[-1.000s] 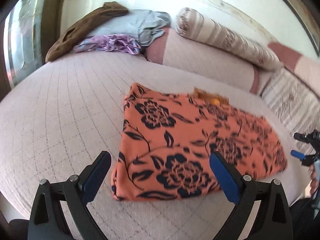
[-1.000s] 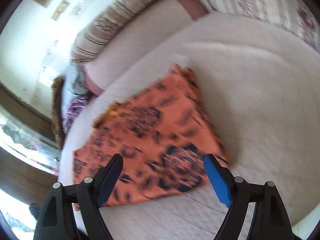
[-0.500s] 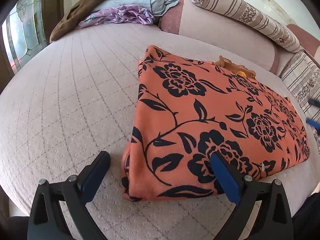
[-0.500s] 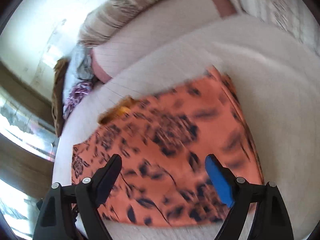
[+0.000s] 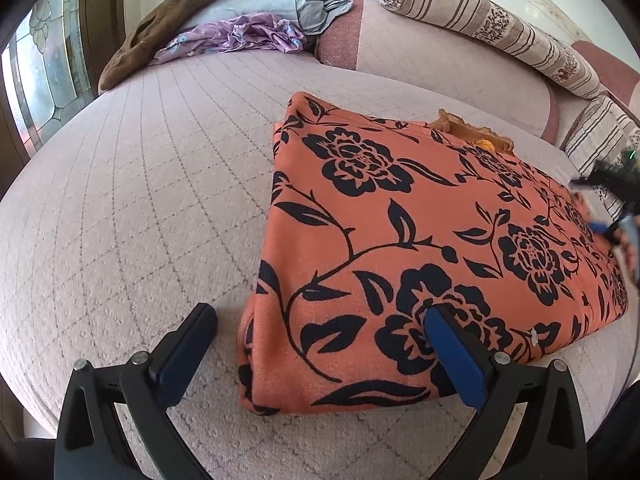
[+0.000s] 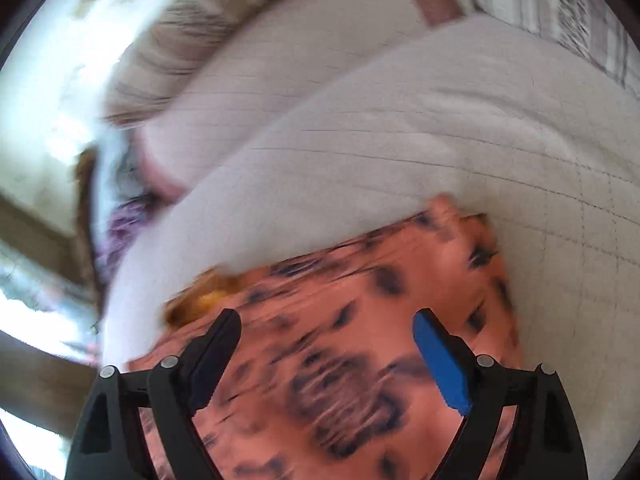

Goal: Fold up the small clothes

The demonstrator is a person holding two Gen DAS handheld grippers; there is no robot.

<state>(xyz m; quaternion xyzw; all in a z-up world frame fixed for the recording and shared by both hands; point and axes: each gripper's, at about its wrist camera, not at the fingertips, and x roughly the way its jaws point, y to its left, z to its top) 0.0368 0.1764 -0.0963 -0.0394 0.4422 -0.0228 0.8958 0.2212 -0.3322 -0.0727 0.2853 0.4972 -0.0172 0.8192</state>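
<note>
Our orange cloth (image 5: 420, 240) lies on the bed (image 5: 140, 200), already folded into a flat rectangle; another fold looks left. Left claw (image 5: 320, 344) and right claw (image 6: 324, 340) both gape, holding nothing.

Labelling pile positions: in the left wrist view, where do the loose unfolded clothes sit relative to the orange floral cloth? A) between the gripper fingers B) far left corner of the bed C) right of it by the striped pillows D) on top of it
B: the loose clothes are heaped at the far left corner, well apart from the orange floral cloth.
</note>
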